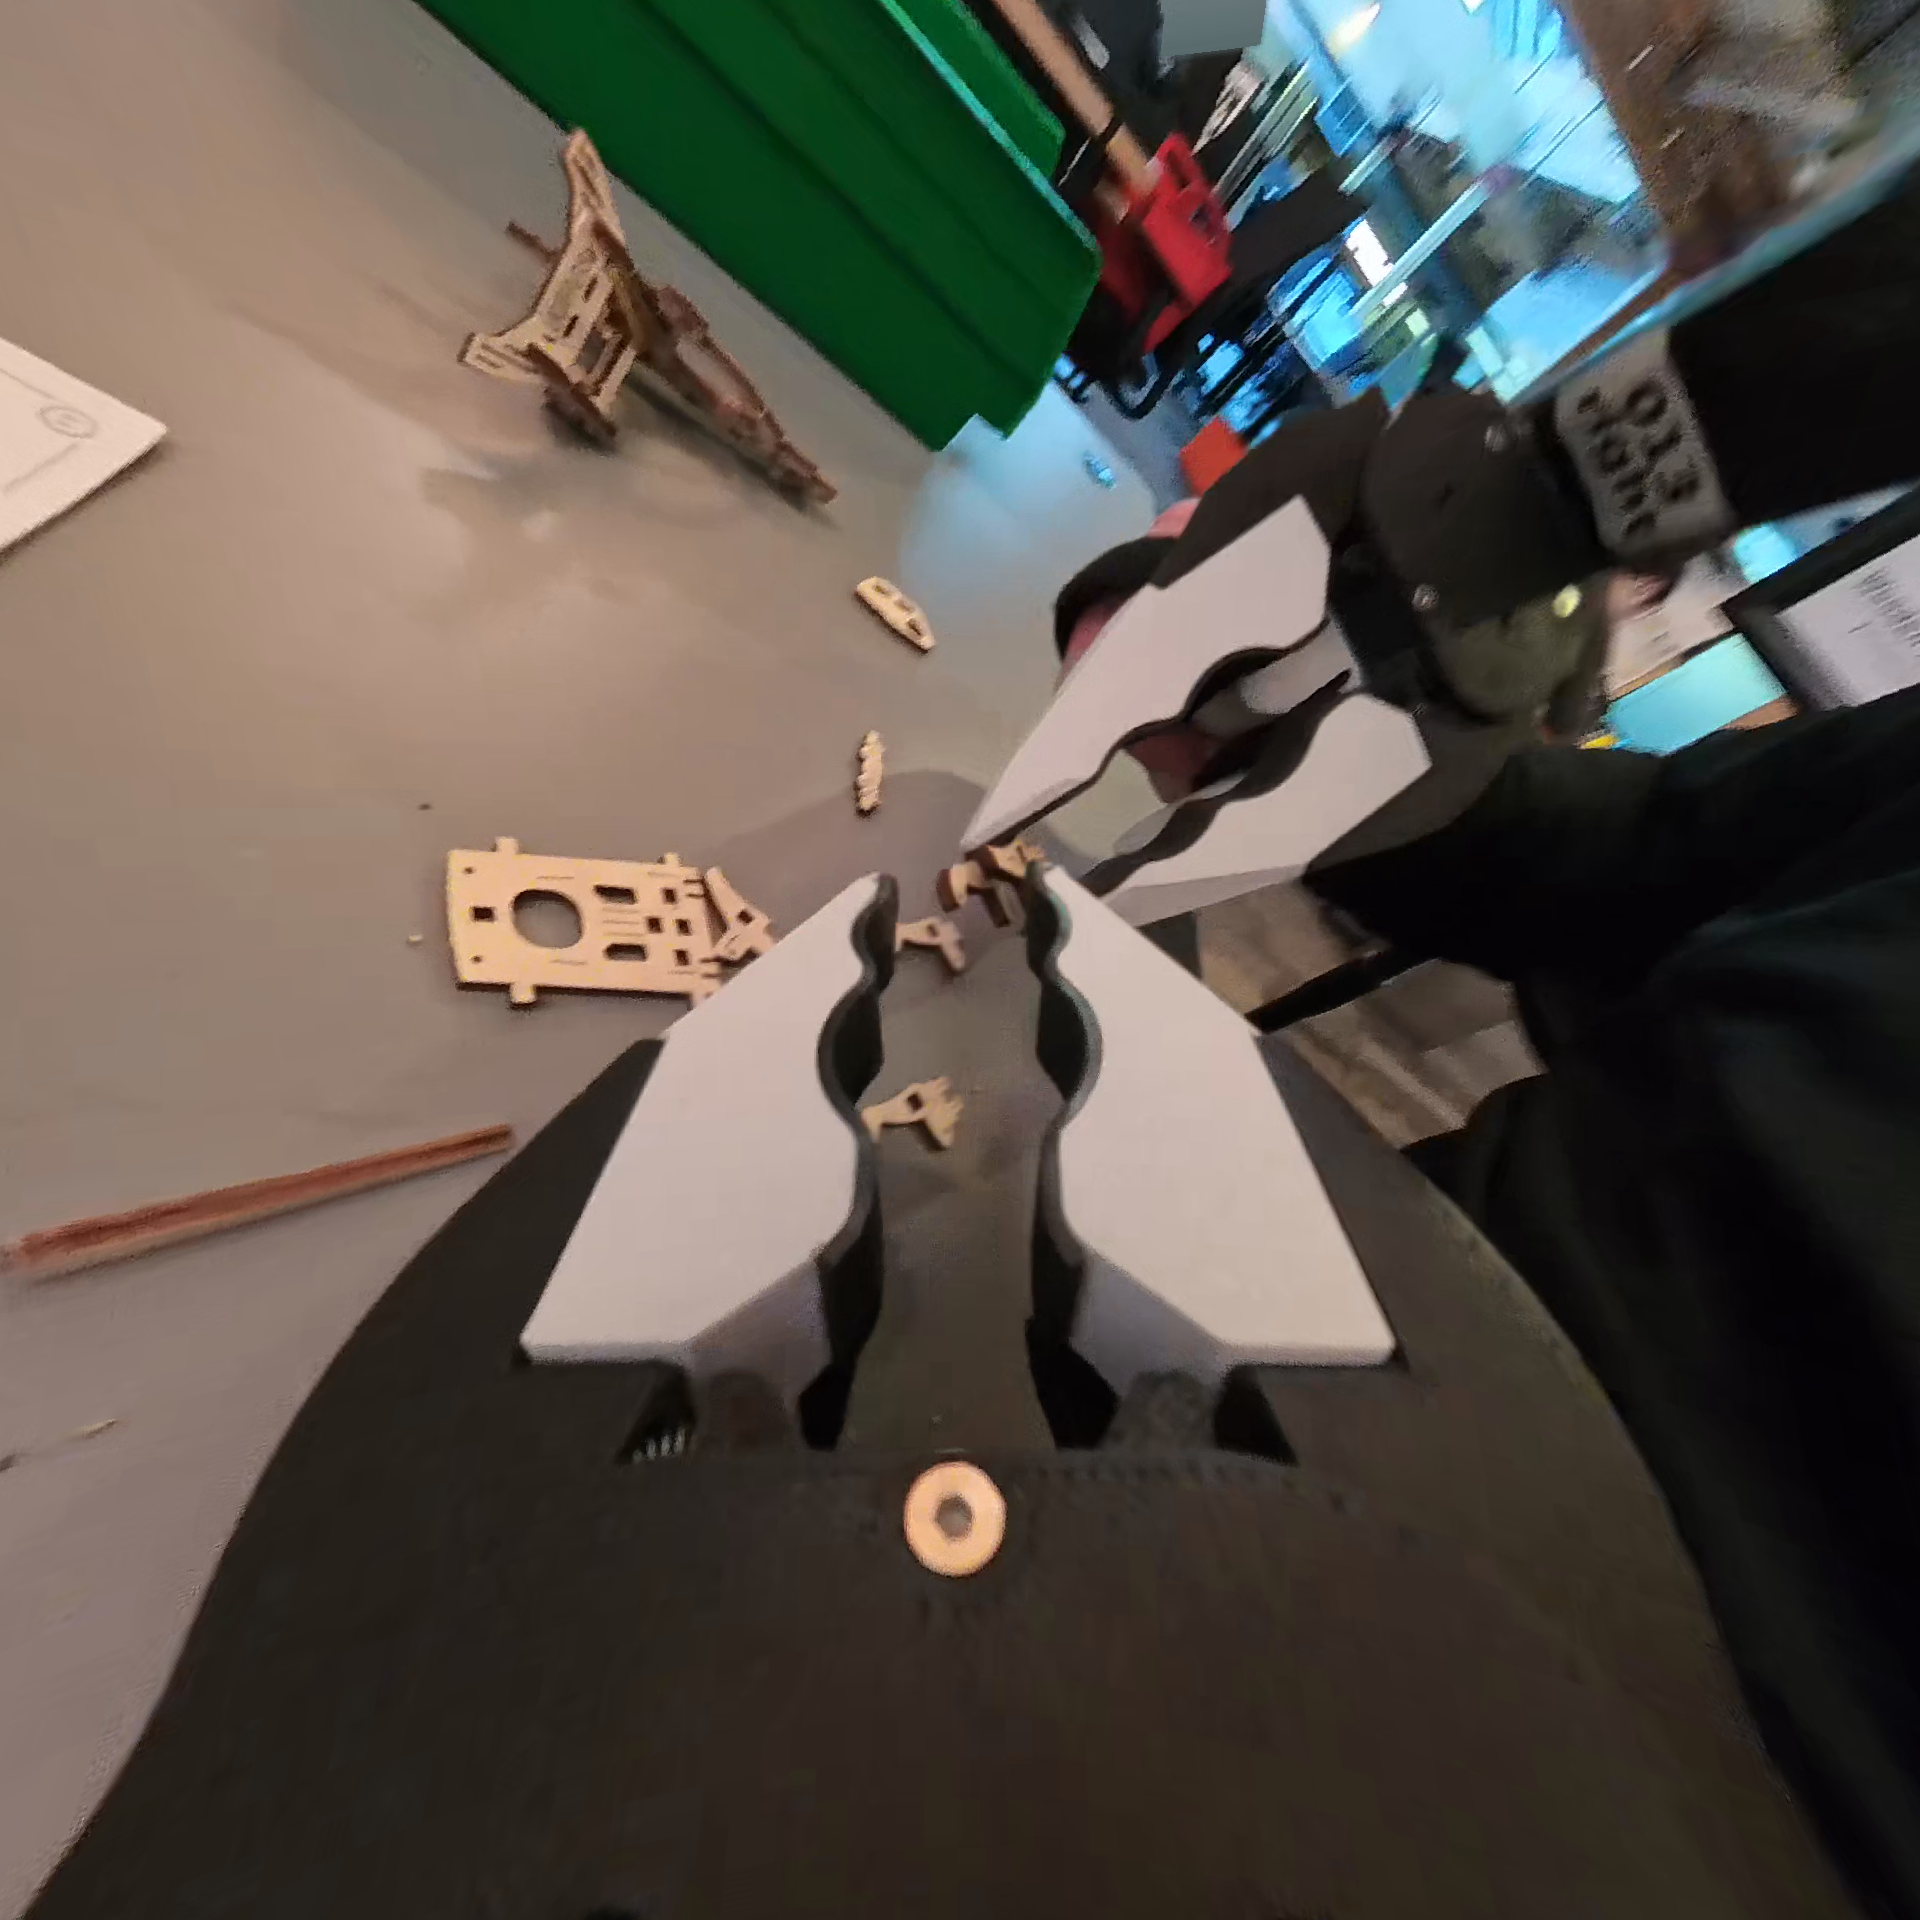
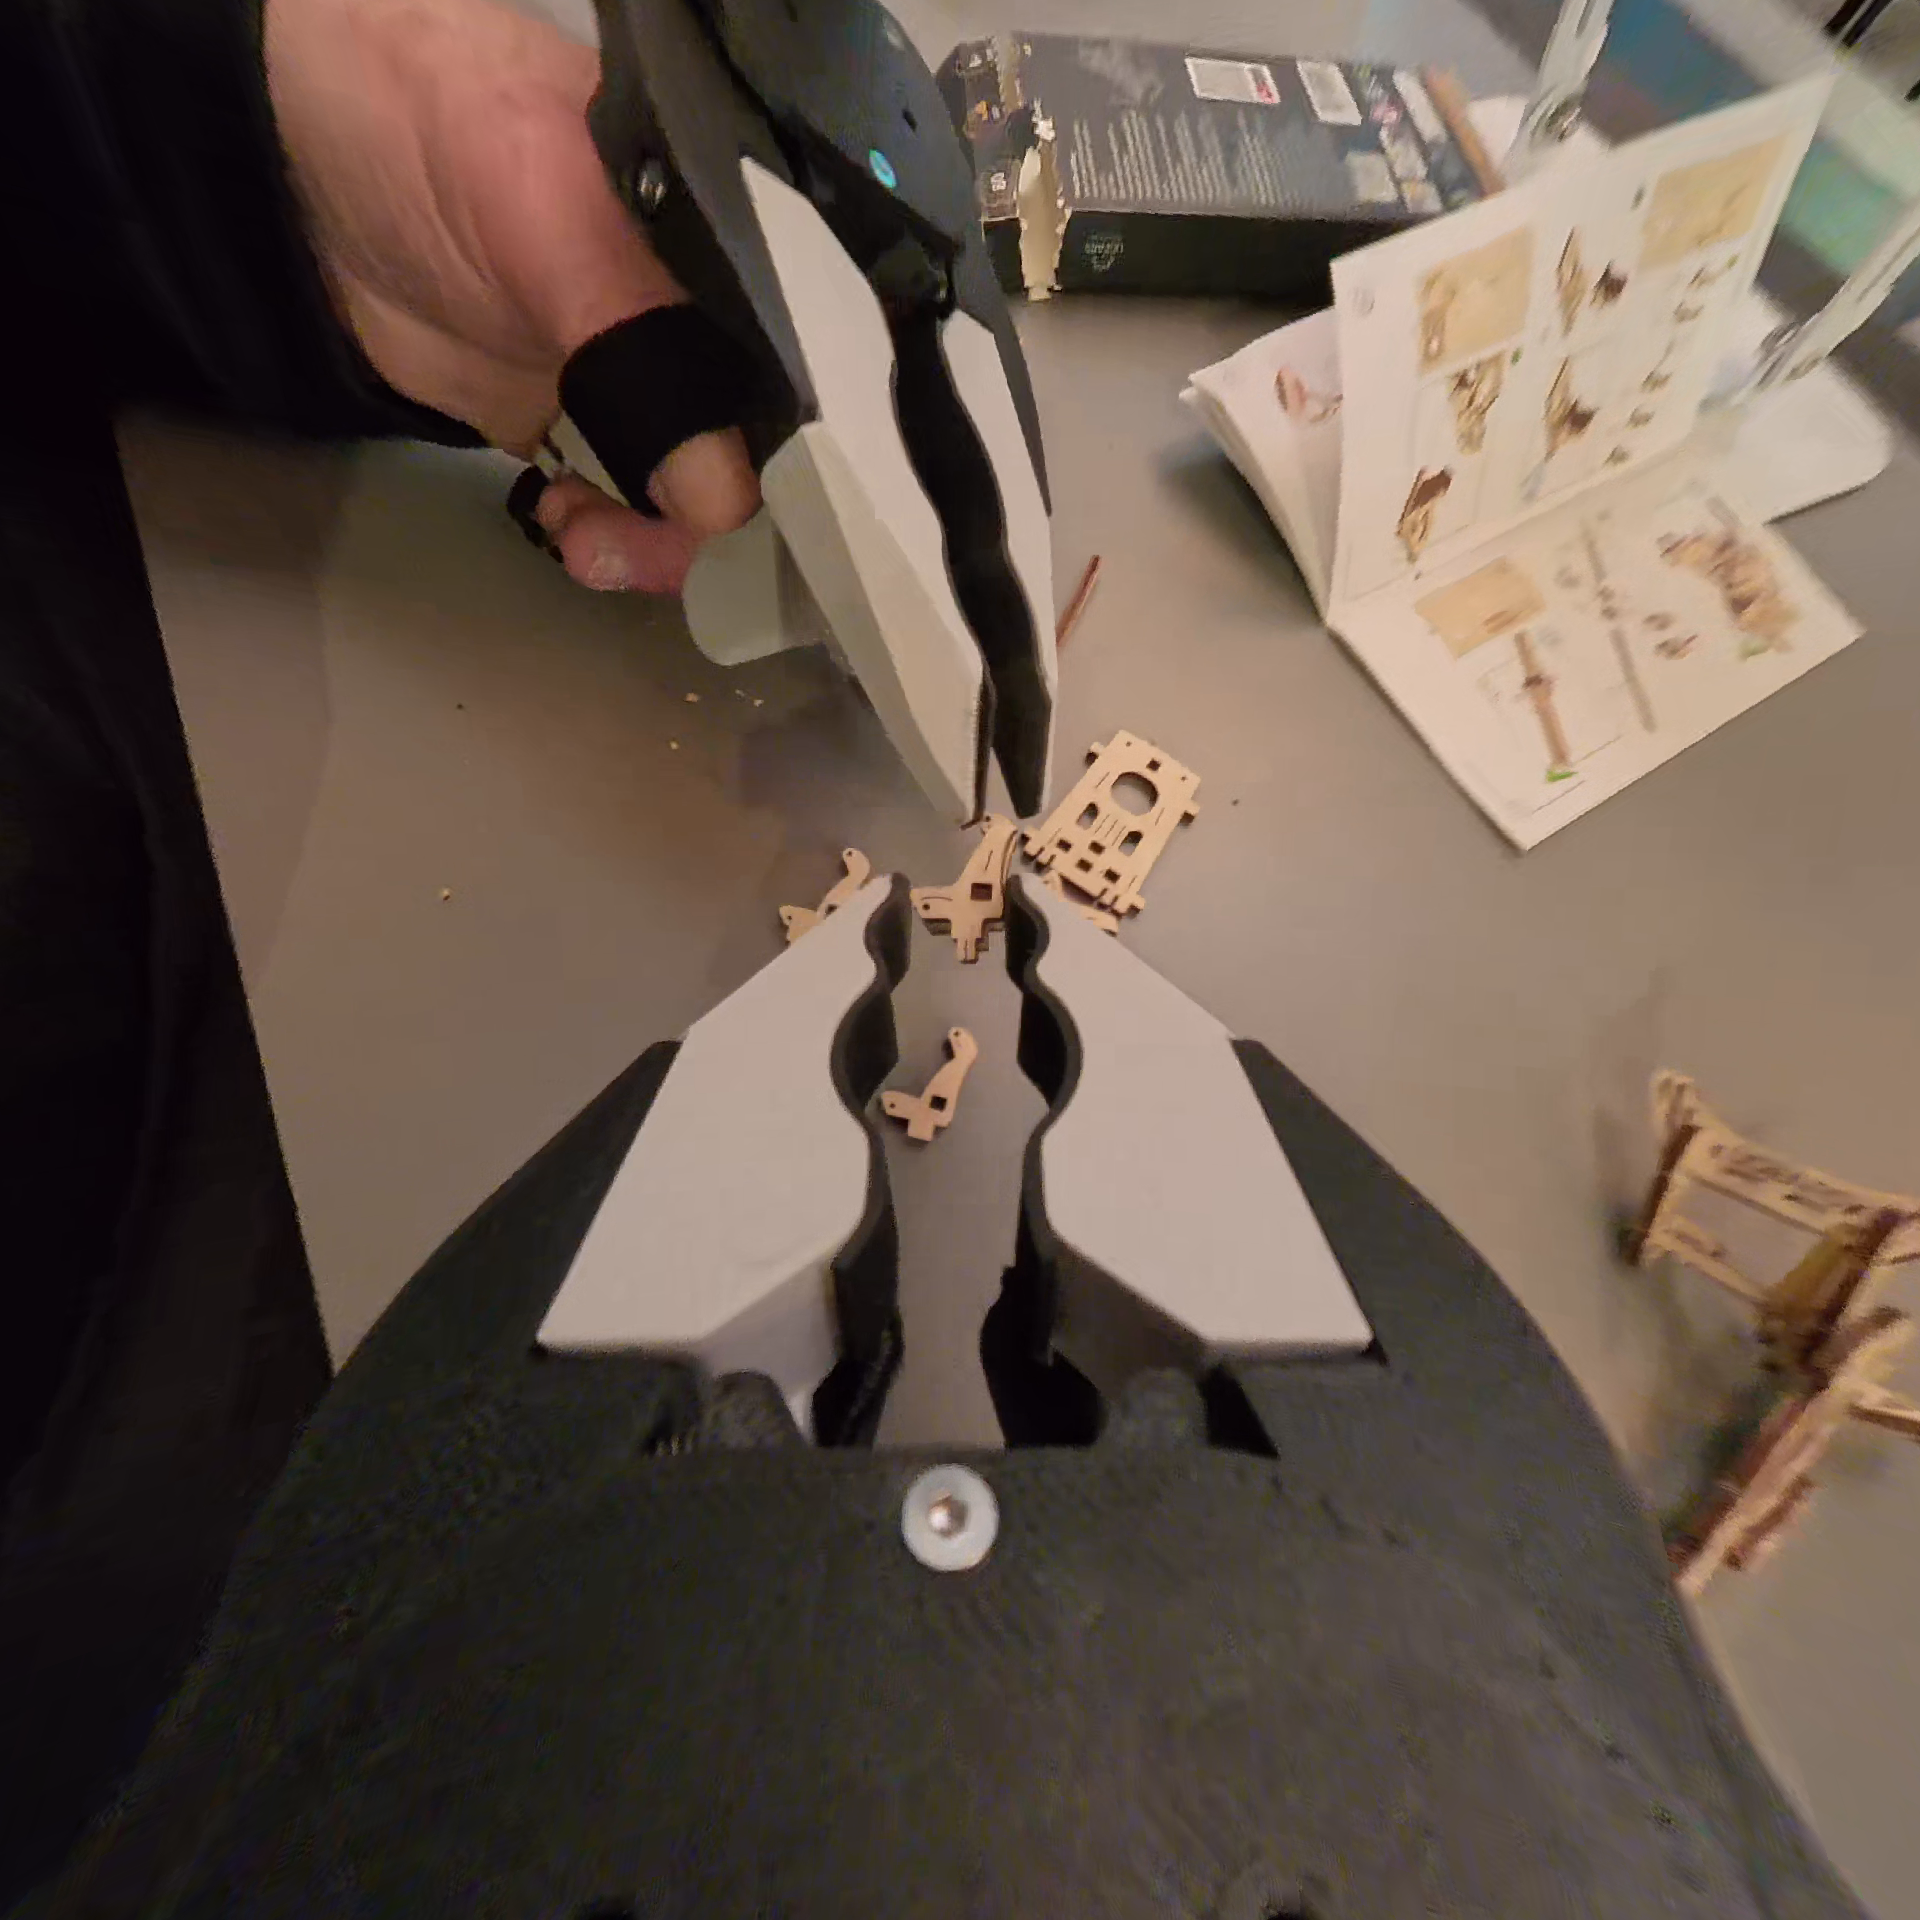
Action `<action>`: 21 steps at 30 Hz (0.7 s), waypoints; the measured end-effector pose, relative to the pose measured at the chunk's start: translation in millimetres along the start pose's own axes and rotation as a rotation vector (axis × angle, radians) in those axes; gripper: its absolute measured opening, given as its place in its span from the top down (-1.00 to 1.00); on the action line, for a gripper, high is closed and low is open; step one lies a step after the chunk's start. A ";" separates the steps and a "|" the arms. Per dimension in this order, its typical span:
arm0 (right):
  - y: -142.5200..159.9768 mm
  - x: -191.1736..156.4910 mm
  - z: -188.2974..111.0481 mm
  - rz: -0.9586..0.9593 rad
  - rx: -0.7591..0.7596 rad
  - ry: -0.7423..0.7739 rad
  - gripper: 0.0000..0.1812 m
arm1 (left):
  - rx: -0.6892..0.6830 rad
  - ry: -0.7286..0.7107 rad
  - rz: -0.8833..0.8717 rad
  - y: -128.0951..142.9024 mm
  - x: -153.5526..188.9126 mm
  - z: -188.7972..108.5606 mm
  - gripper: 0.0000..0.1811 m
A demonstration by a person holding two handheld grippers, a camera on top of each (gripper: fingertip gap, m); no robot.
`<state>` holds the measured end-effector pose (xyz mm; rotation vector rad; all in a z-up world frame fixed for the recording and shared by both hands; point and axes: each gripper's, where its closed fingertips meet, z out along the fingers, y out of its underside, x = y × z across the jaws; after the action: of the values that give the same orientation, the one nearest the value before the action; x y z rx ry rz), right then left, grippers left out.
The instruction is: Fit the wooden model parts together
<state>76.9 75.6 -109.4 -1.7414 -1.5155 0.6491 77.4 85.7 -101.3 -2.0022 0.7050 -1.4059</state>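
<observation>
My right gripper (image 2: 954, 888) is shut on a small wooden piece (image 2: 968, 891) with a square hole and holds it just above the grey table (image 2: 520, 831). My left gripper (image 1: 961, 881) is open and empty, its tips right at that piece (image 1: 987, 873). The left gripper also shows in the right wrist view (image 2: 1006, 816), coming down from above. The right gripper also shows in the left wrist view (image 1: 1029, 868), coming in from the right. A flat wooden plate with a round hole (image 1: 582, 925) (image 2: 1117, 821) lies beside the tips. Loose small pieces (image 1: 914, 1117) (image 2: 930, 1091) lie under the fingers.
A partly built wooden model (image 1: 613, 312) (image 2: 1787, 1278) stands farther off. An open instruction booklet (image 2: 1558, 520) and a black box (image 2: 1195, 156) lie at the back. Thin wooden sticks (image 1: 260, 1195), two more small pieces (image 1: 896, 613) and a green box (image 1: 831, 187) are on the left gripper's side. Only a small space, under 4 cm, lies between the two pairs of fingers.
</observation>
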 end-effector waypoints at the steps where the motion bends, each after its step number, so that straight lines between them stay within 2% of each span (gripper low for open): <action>1: -1.4 0.7 -1.4 -0.044 -0.005 0.021 0.83 | 0.012 0.029 -0.022 -1.7 3.4 0.7 0.75; 4: -6.1 1.3 -4.9 -0.171 -0.022 0.083 0.83 | 0.019 0.064 -0.044 -2.5 9.3 4.6 0.76; 7: -10.3 -0.1 -6.5 -0.284 -0.041 0.130 0.83 | 0.029 0.082 -0.046 -4.1 14.6 7.3 0.86; 12: -16.6 3.3 -10.7 -0.341 -0.030 0.181 0.82 | 0.079 0.089 -0.011 -11.3 18.6 4.6 0.89; 17: -27.7 4.6 -27.3 -0.167 0.089 0.091 0.73 | 0.158 0.118 0.154 -24.0 35.6 -3.7 0.90; 21: -36.2 3.1 -37.9 0.073 0.215 -0.109 0.70 | 0.198 0.149 0.348 -30.6 56.5 -8.4 0.90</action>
<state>84.4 72.8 -57.6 -1.6254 -1.4025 0.9232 89.2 65.5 -40.9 -1.5482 0.8934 -1.3634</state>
